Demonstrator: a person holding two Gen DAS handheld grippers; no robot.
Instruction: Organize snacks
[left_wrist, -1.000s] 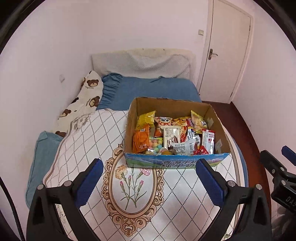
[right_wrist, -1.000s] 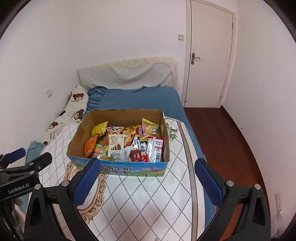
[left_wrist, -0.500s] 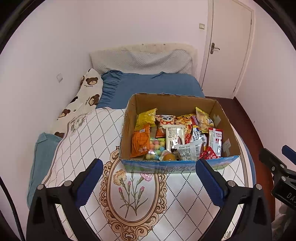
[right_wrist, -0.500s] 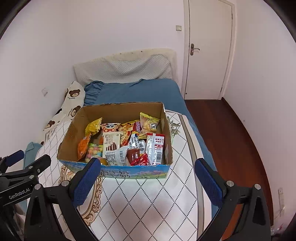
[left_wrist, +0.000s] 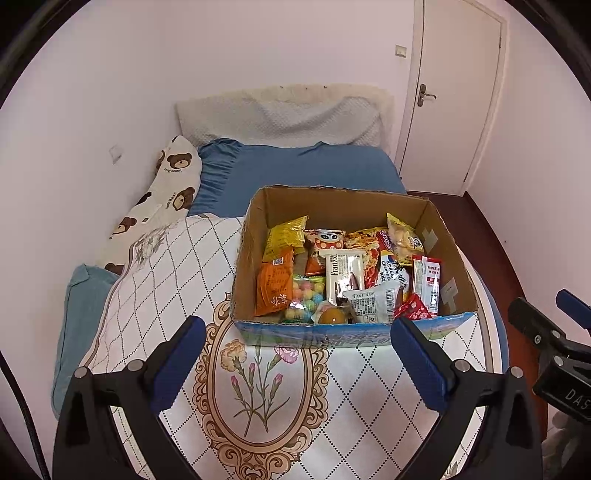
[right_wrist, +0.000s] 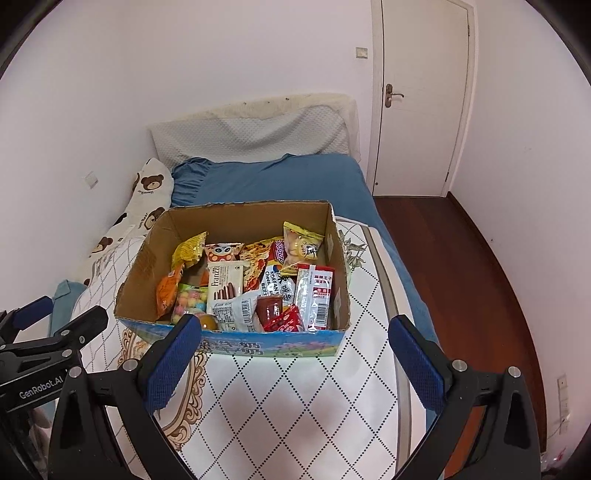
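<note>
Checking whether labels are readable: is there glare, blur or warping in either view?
Left wrist: sharp; white Franzzi wafer pack legible, door frame bowed by fisheye. Right wrist: sharp too; glare on the clear red-labelled packet, dark corner vignetting.

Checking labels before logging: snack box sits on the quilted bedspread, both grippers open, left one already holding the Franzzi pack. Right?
Not quite. The left gripper holds nothing; the Franzzi pack lies in the cardboard box, as the left wrist view shows. The rest stands: box on the quilted bedspread, right gripper open too.
</note>
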